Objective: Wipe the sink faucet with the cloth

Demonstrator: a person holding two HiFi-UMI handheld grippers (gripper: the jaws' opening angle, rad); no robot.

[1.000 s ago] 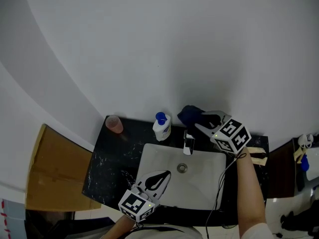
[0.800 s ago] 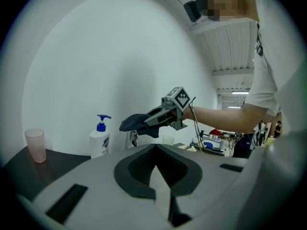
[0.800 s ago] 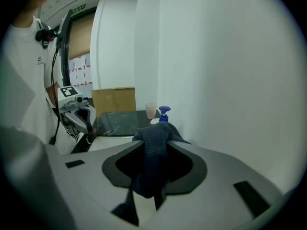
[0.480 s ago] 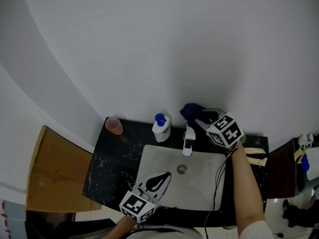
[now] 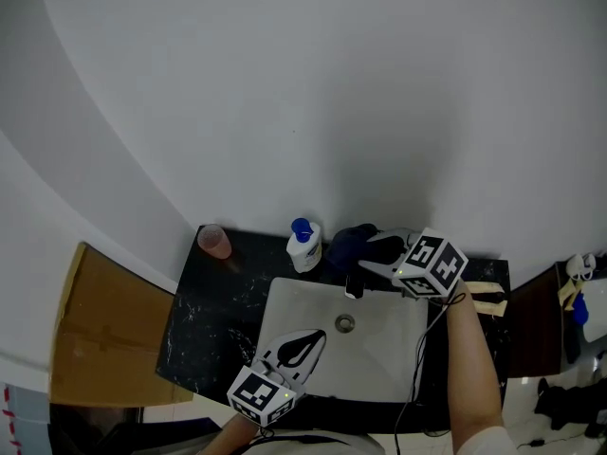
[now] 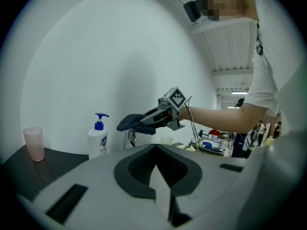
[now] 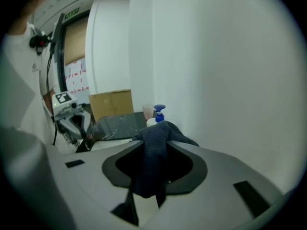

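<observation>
My right tool (image 5: 372,257) is pinching the dark blue cloth (image 5: 347,245), holding it just over the top of the faucet (image 6: 130,139) (touching or not, I can't tell). My left tool (image 5: 320,333) is hovering at the front of the sink (image 5: 285,301), jaws pressed together on nothing. On the black surface (image 5: 204,297) a blue-pump soap bottle (image 5: 303,246) is standing, its label too small to read, with a pink cup (image 5: 215,242) further left.
</observation>
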